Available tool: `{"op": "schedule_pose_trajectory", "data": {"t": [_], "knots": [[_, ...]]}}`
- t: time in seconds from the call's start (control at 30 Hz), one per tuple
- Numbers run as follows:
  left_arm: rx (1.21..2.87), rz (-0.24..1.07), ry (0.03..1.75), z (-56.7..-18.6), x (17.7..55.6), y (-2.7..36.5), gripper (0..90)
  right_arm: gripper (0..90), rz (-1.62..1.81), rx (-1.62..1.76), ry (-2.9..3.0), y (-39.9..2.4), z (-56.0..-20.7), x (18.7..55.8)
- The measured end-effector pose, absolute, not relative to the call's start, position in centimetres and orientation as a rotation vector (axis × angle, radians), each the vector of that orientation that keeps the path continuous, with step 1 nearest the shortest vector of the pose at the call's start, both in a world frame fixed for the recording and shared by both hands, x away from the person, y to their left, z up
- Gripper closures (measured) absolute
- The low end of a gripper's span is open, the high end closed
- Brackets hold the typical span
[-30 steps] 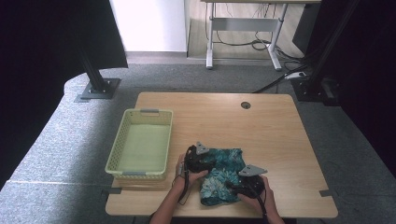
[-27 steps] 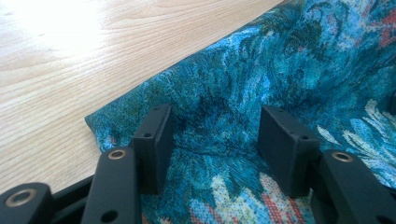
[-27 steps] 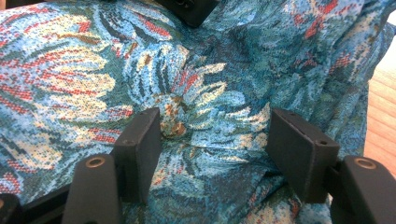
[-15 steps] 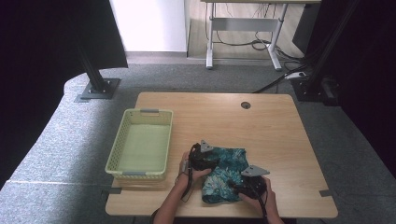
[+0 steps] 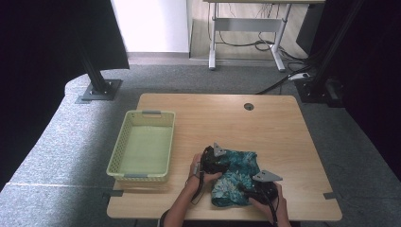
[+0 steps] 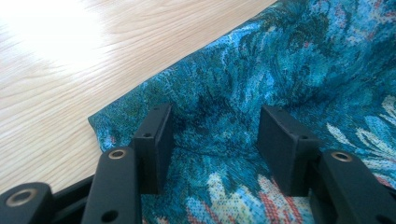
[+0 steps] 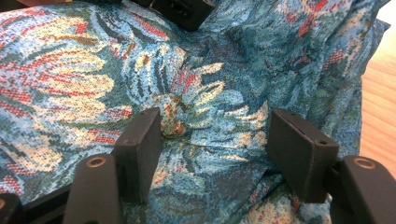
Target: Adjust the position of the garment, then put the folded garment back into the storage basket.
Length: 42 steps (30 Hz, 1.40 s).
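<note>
A crumpled teal cloth [image 5: 239,170] with a red and cream flower pattern lies on the wooden table [image 5: 265,123] near its front edge. My left gripper [image 5: 223,161] rests on the cloth's left part, held by a hand [image 5: 197,166]. In the left gripper view its jaws [image 6: 215,135] stand open over the cloth [image 6: 289,70] close to its edge, with flat fabric between the pads and nothing pinched. My right gripper [image 5: 248,190] sits at the cloth's front right. Its jaws [image 7: 215,135] are open too, straddling a small fold of the cloth [image 7: 70,79].
A pale green plastic basket [image 5: 119,163] stands at the table's left with nothing in it. A round cable hole [image 5: 248,106] is near the far edge. In the right gripper view the left gripper's jaw [image 7: 184,10] shows at the top.
My left gripper has slid to the right, further onto the cloth. The right gripper has stayed where it was.
</note>
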State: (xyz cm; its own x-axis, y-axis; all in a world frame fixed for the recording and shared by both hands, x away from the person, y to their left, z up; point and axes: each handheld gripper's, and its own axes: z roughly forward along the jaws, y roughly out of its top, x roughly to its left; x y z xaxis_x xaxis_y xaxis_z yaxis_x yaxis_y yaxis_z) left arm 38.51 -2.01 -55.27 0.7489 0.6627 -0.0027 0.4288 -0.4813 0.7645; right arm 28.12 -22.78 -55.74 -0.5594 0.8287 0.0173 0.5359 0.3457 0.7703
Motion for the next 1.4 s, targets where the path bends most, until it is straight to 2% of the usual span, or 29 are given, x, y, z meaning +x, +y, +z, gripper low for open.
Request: {"op": "schedule_pose_trajectory", "data": {"t": [0.53, 1.23, 1.4], "knots": [[2.198, 0.369, 0.712, -55.3, 36.8, -5.0, 43.9, 35.2, 1.064, 1.221, 2.217, -25.8, -55.8, 25.6], [2.198, 0.377, 0.744, -55.1, 36.6, -5.1, 40.9, 34.9, 1.067, 1.224, 2.208, -25.9, -55.9, 25.5], [2.101, 0.33, 0.805, -53.9, 36.8, -3.6, 38.3, 34.9, 1.07, 1.221, 2.207, -25.9, -55.9, 25.5]]}}
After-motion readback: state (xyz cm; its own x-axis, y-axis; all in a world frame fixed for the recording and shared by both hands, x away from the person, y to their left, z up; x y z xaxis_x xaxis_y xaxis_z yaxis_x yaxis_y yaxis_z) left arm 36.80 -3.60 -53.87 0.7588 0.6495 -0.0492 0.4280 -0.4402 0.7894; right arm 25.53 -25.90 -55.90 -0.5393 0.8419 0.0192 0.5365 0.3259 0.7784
